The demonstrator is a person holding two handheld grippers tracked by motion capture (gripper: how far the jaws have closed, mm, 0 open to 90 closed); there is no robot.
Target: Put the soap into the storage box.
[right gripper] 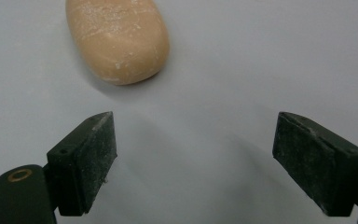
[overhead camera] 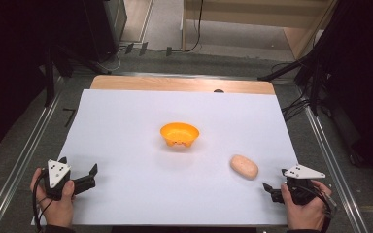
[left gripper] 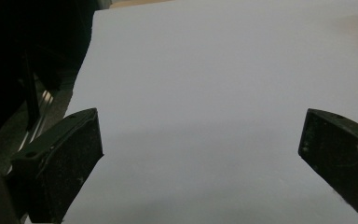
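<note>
Soap bar sitting free on the white sheet, both hand-held grippers spread and empty

Loads of bare room on the tabletop [overhead camera: 126,145]: the orange bowl [overhead camera: 179,134] is mid-sheet and well apart from everything. The right hand-held gripper [overhead camera: 270,188] is near the right front edge, the left hand-held gripper [overhead camera: 88,174] by the left front edge. The soap bar [overhead camera: 244,166] is a peachy-tan rounded oval with whitish scuffs, lying flat near the right one, long axis running diagonally from back-left to front-right.

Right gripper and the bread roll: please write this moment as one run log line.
right gripper: open, empty | bread roll: on white sheet, just ahead, untouched | orange bowl: center
</note>
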